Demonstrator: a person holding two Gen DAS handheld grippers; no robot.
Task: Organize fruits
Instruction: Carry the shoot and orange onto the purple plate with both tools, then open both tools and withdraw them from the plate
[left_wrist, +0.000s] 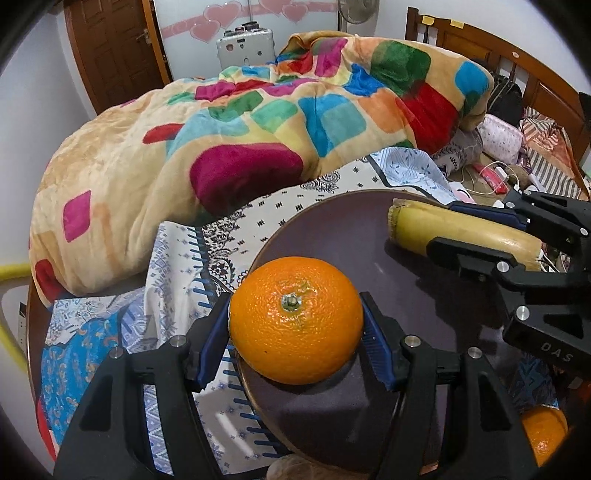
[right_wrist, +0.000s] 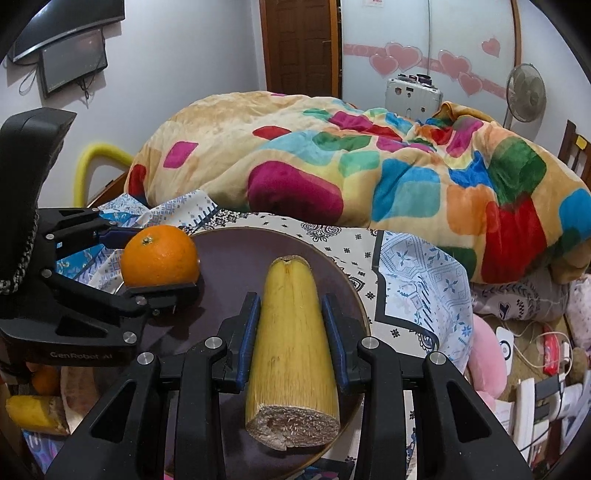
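Note:
My left gripper (left_wrist: 295, 325) is shut on an orange (left_wrist: 295, 319) and holds it over the near left rim of a dark purple plate (left_wrist: 424, 302). My right gripper (right_wrist: 291, 328) is shut on a yellow cut sugarcane piece (right_wrist: 291, 332) and holds it over the same plate (right_wrist: 229, 258). The right gripper (left_wrist: 476, 236) with the sugarcane piece (left_wrist: 458, 230) shows at the right in the left wrist view. The left gripper (right_wrist: 155, 258) with the orange (right_wrist: 159, 255) shows at the left in the right wrist view. Whether either fruit touches the plate is unclear.
The plate lies on patterned cloth (left_wrist: 177, 266) on a bed. A bulky colourful blanket (left_wrist: 258, 122) is heaped behind. Another orange (left_wrist: 543, 439) and another yellow piece (right_wrist: 33, 413) lie low near the plate. Cables and clutter (right_wrist: 535, 350) are at the right.

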